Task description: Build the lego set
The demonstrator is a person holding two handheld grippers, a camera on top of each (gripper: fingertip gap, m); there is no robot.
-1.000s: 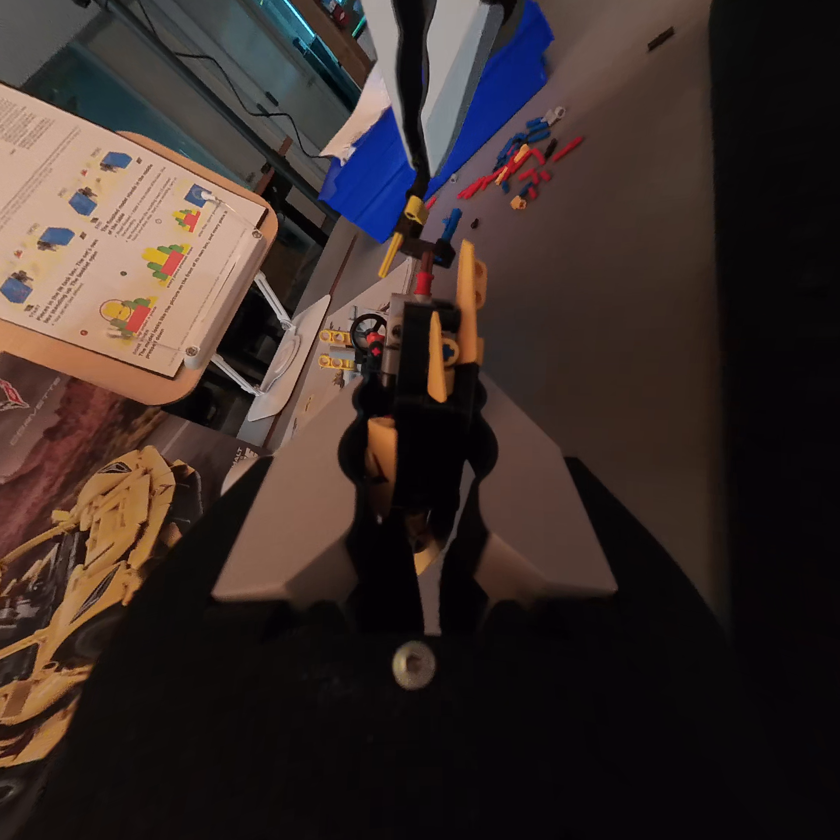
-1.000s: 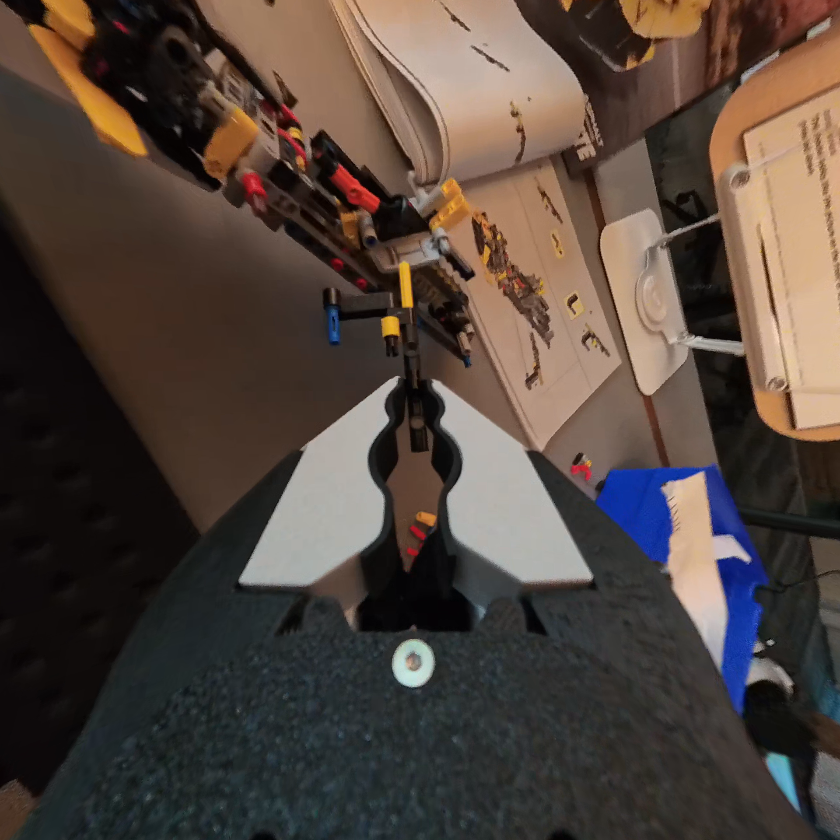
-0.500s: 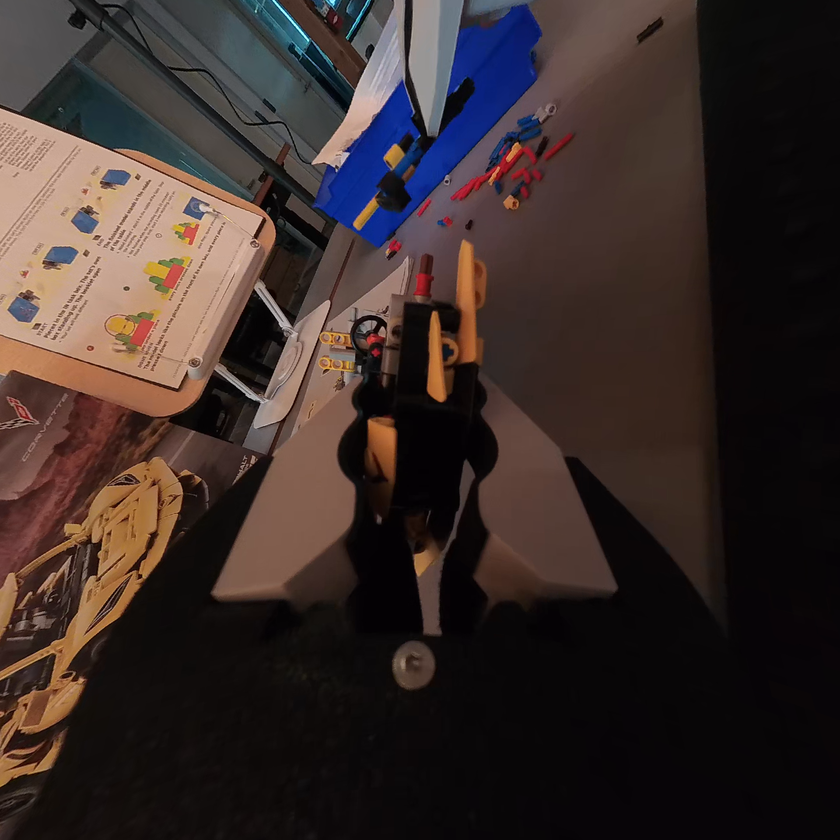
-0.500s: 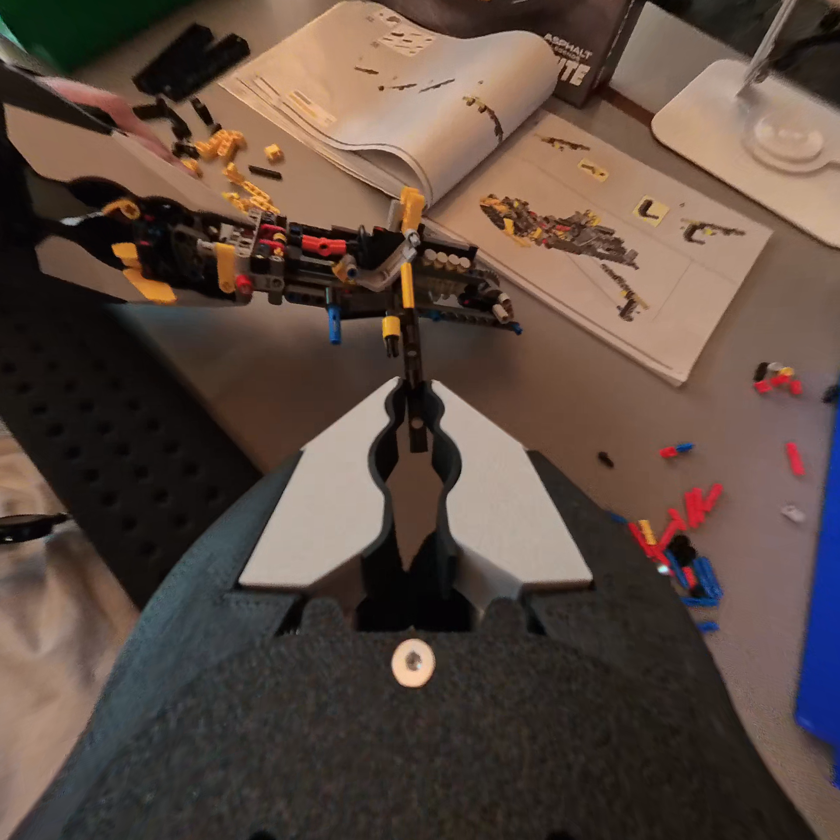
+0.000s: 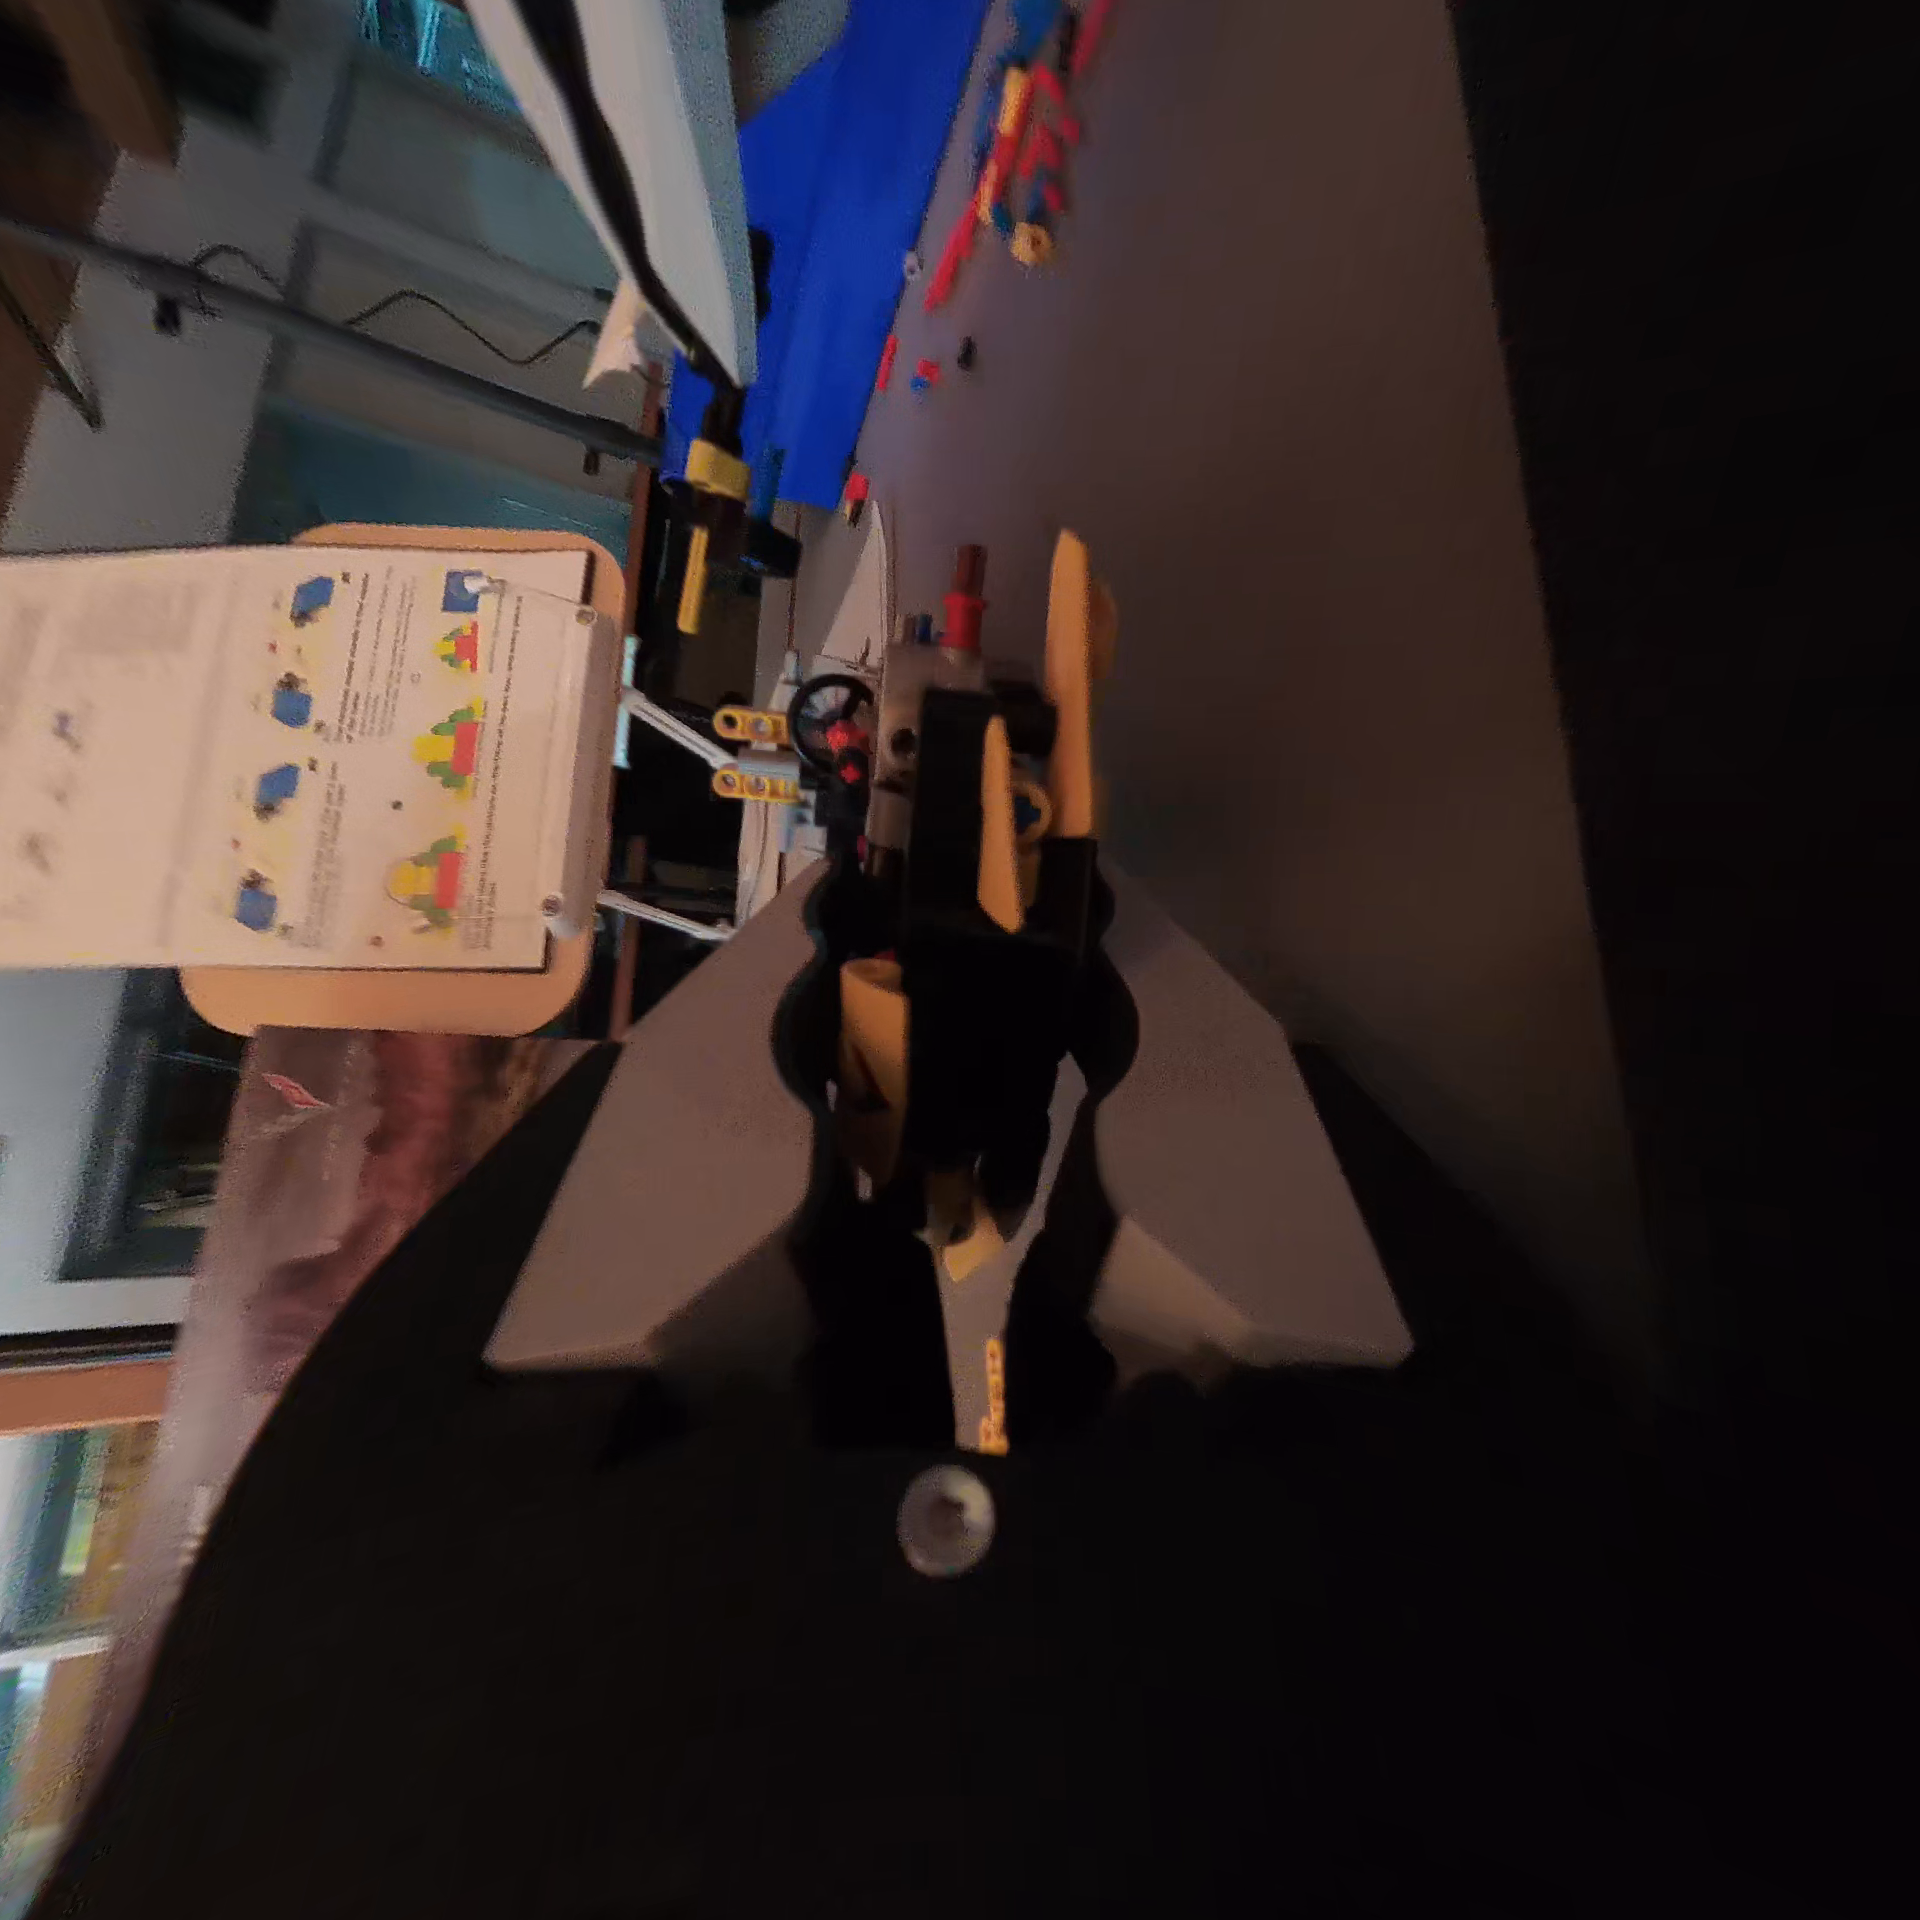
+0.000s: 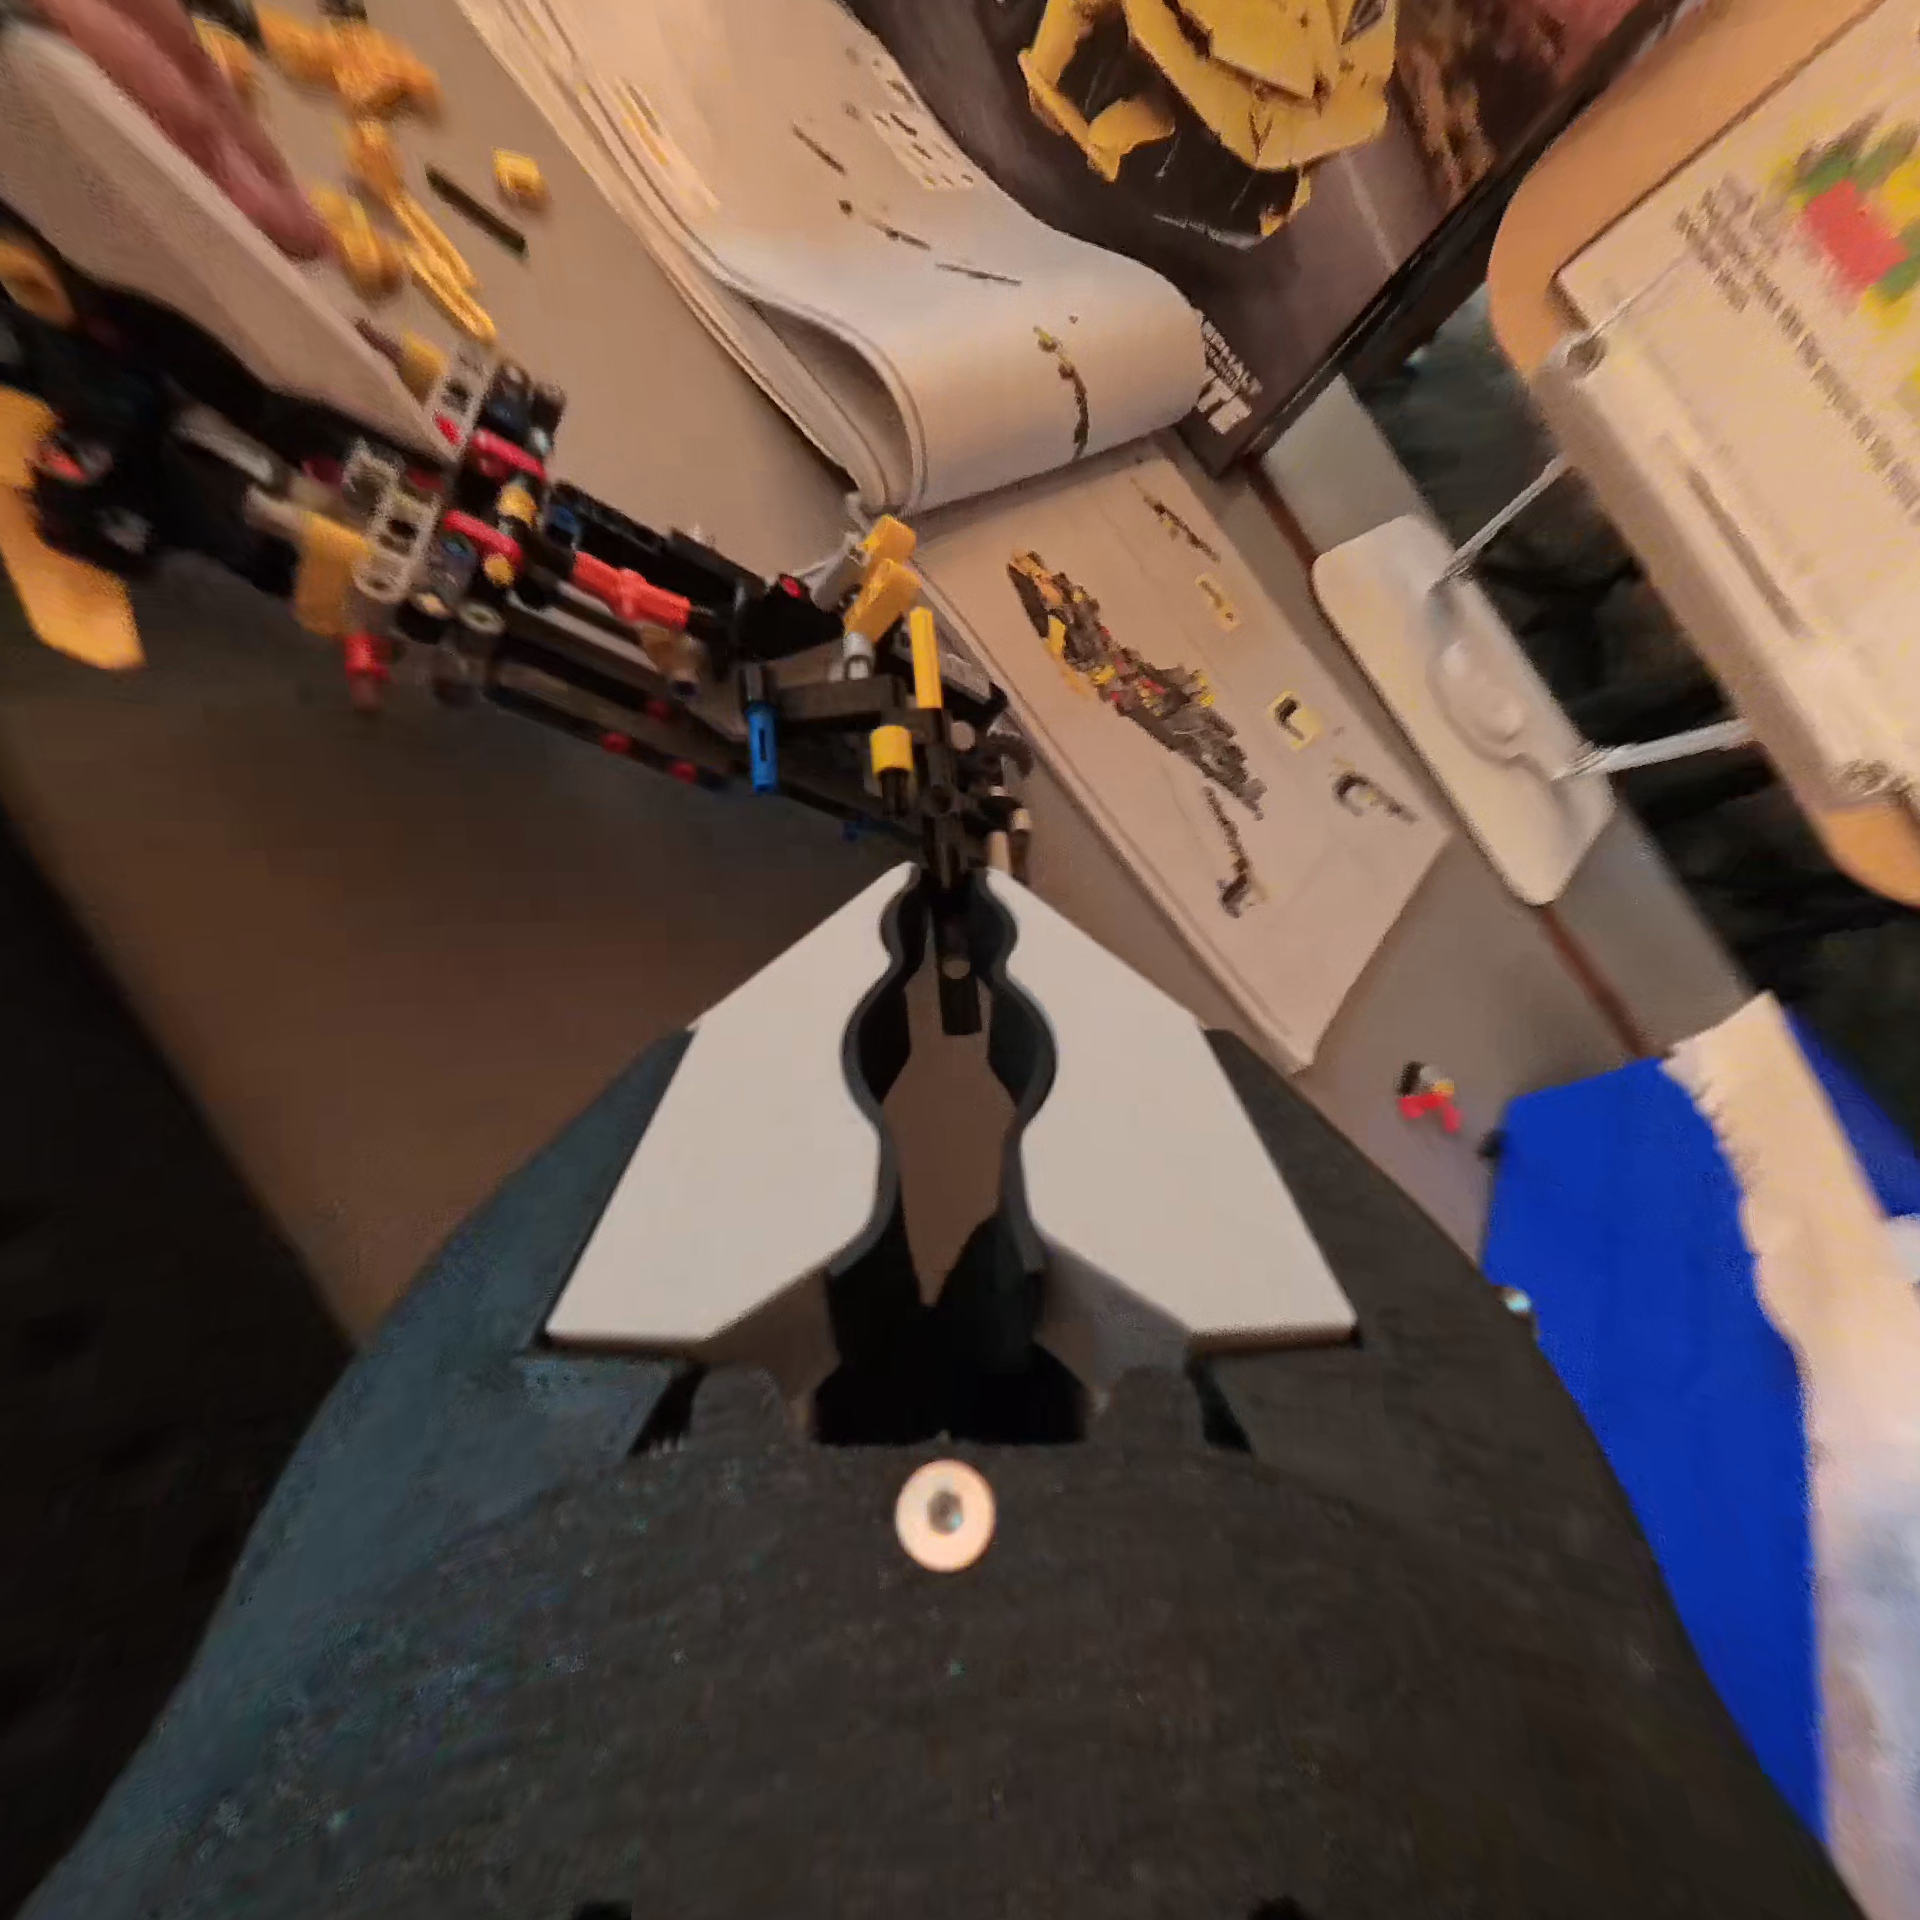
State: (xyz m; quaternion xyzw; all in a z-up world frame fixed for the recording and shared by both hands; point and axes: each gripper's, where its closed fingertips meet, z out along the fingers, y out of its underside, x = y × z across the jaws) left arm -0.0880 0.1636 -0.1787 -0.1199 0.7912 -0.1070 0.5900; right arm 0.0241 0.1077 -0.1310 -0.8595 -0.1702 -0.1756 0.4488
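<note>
The left gripper (image 5: 956, 914) is clamped on one end of the long lego chassis (image 6: 540, 582), a black, grey and yellow build with red pins that it holds above the grey counter (image 6: 436, 935). In the left wrist view the chassis (image 5: 966, 790) runs straight away from the camera, with a tan curved panel along its right side and a small black steering wheel (image 5: 826, 707) on its left.

The right gripper (image 6: 951, 883) is closed on the black stem of a small sub-assembly (image 6: 914, 727), a black cross-shaped piece with a yellow axle, a yellow bush and a blue pin. The sub-assembly sits right against the far end of the chassis; whether it is already seated cannot be told through the blur. From the left wrist view the same sub-assembly (image 5: 717, 520) appears beyond the chassis and to its left, under the pale fingers of the right gripper.

An open instruction booklet (image 6: 935, 291) lies on the counter behind the chassis, with the set's box (image 6: 1195, 135) behind it and a loose printed sheet (image 6: 1195, 707) just right of the chassis tip. Yellow loose parts (image 6: 384, 177) lie scattered behind the chassis. A blue tray (image 6: 1662, 1299) sits well to the right of the chassis, and a board with a picture sheet (image 5: 312, 758) stands on a white stand (image 6: 1455, 675) beyond the printed sheet.
</note>
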